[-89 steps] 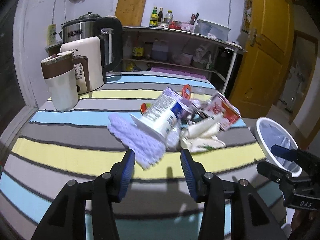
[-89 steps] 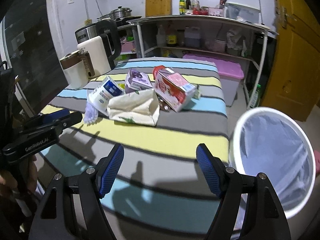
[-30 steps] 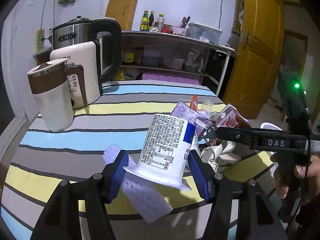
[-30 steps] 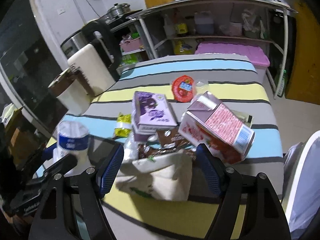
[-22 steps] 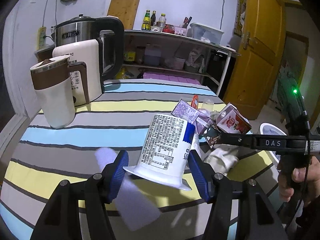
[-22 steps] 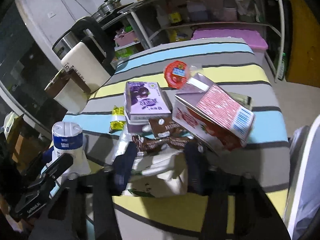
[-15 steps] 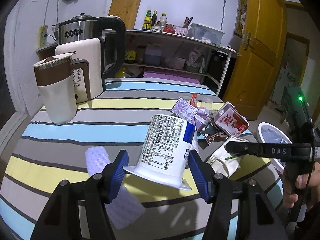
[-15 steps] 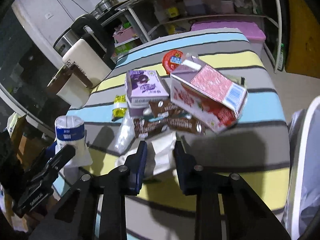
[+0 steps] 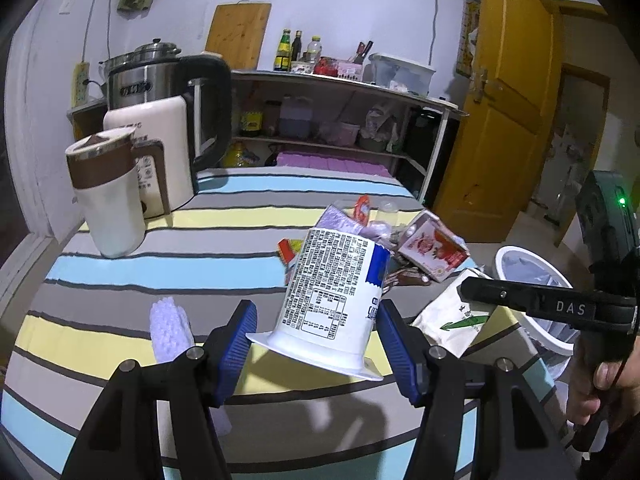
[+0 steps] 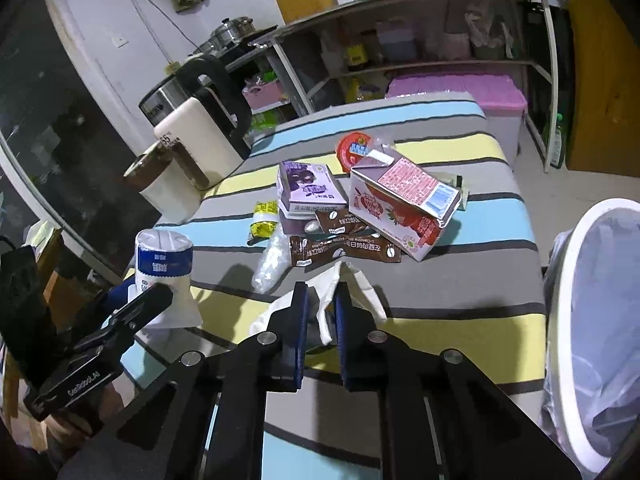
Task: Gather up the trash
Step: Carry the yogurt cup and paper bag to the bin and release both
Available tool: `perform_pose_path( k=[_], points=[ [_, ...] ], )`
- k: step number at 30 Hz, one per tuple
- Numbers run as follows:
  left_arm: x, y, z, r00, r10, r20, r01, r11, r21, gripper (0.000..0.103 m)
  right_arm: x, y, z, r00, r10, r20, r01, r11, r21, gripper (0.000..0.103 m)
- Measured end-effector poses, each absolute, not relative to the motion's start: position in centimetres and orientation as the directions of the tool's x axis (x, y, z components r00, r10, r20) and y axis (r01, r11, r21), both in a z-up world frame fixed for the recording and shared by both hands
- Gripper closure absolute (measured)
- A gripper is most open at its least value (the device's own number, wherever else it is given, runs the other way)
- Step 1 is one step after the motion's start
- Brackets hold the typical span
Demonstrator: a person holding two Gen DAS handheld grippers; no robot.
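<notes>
My left gripper (image 9: pixel 316 338) is shut on a white yogurt cup (image 9: pixel 334 296), held upside down above the striped table; the cup also shows in the right wrist view (image 10: pixel 163 268). My right gripper (image 10: pixel 320 322) is shut on a crumpled white paper bag (image 10: pixel 348 284), lifted off the cloth; the bag shows in the left wrist view (image 9: pixel 452 316). Trash left on the table: a red strawberry milk carton (image 10: pixel 400 204), a purple box (image 10: pixel 308 188), brown wrappers (image 10: pixel 344 248), a yellow packet (image 10: pixel 264 220), a clear plastic piece (image 10: pixel 270 260), and a red lid (image 10: pixel 354 148).
A white bin with a liner (image 10: pixel 592 320) stands off the table's right edge, also in the left wrist view (image 9: pixel 532 292). A lilac sponge (image 9: pixel 168 328) lies on the cloth. A kettle (image 9: pixel 168 128) and a white-brown mug (image 9: pixel 106 196) stand at the back left. Shelves (image 9: pixel 340 120) are behind.
My right gripper closed on the white paper bag and lifted it toward the bin side. My left gripper kept the yogurt cup and drew back from the sponge, which stayed on the cloth.
</notes>
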State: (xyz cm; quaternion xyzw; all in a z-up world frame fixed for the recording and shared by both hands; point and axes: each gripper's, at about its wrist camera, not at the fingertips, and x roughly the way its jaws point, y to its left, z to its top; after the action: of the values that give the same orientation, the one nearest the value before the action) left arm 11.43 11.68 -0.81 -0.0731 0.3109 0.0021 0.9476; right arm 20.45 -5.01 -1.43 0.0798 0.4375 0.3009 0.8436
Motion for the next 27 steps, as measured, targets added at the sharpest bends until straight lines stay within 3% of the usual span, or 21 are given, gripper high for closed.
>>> perform_pose_path(
  k=[17, 27],
  points=[
    [12.6, 5.3, 1.7, 0.812, -0.151, -0.565, 0.086, 0.987, -0.139, 0.041, 19.0, -13.4, 1.3, 0.561, 0.56, -0.61, -0.338, 0.827, 0.448, 0.09],
    [16.1, -4.3, 1.7, 0.76, -0.316, -0.568, 0.288, 0.947, -0.142, 0.041, 18.4, -23.1, 1.4, 0.666, 0.443, -0.601, -0.164, 0.872, 0.461, 0.09]
  ],
)
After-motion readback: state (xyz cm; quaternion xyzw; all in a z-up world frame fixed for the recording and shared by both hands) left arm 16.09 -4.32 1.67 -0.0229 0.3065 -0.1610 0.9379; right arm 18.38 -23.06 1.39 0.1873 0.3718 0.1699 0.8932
